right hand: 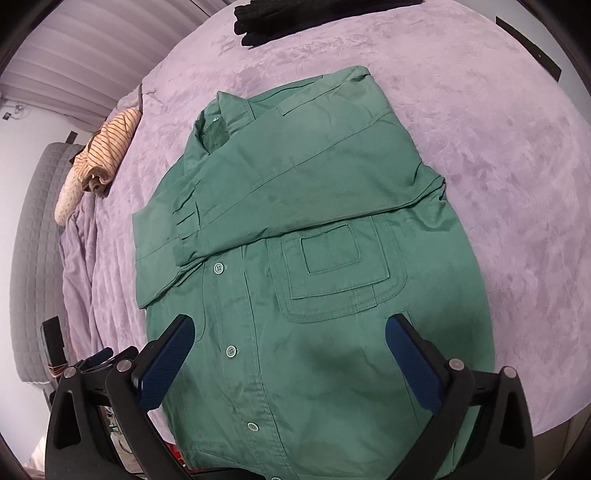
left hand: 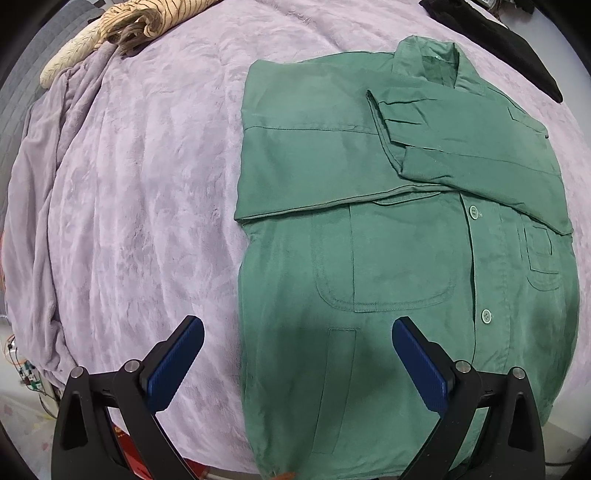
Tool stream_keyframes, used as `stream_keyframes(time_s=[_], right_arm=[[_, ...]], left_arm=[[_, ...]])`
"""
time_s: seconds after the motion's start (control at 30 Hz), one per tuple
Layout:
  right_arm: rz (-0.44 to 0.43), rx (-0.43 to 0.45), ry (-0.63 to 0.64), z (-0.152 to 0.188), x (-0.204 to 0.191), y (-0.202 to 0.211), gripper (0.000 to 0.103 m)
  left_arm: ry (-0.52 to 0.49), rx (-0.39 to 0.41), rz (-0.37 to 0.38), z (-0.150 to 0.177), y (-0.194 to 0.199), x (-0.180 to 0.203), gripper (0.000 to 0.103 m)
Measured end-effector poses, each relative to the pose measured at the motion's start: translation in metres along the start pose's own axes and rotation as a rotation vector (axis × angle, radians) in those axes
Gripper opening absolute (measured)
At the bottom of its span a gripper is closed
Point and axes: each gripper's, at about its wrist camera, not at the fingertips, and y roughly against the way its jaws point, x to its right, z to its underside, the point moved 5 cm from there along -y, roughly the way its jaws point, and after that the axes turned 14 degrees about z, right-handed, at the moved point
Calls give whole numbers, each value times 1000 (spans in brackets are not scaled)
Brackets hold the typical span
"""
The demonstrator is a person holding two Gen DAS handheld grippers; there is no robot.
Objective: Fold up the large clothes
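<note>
The green button-up shirt (left hand: 399,236) lies front-up on the lilac plush blanket (left hand: 140,184) with both sleeves folded across its chest, while the left gripper (left hand: 297,363) hangs straight down over its hem and the right gripper (right hand: 290,363) tilts steeply downward above its lower front, both spread wide and empty.

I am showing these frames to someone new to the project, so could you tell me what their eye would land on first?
The green jacket dominates: it lies buttoned, front up, on the lilac blanket, both sleeves folded across its chest. Over its lower part hang the open left gripper and right gripper, with nothing between their blue pads. At the blanket's far edges sit a striped beige garment and a black garment.
</note>
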Motion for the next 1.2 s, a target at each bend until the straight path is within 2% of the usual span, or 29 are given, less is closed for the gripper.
stream_keyframes(time_s=[0.07, 0.17, 0.37, 0.5, 0.67, 0.77, 0.87, 1.2], right_arm=[[-20, -20, -19, 1, 4, -4, 103], [-50, -48, -51, 4, 14, -12, 103], [-93, -113, -88, 10, 35, -25, 103], [-104, -157, -65, 11, 47, -29, 103], [-116, -211, -16, 12, 58, -37, 103], [-117, -236, -8, 16, 61, -41, 103], [-145, -258, -22, 23, 60, -44, 103], [-199, -264, -20, 65, 35, -42, 103]], left_arm=[[13, -19, -12, 1, -3, -1, 102], [8, -50, 19, 6, -4, 5, 102], [14, -57, 26, 21, -3, 27, 102], [49, -37, 14, 33, 2, 33, 102], [150, 4, -14, 53, 15, 12, 102], [214, 0, -22, 68, 18, -4, 102], [252, -14, 3, 83, 17, -12, 102], [181, -92, 90, 128, -15, -15, 102]])
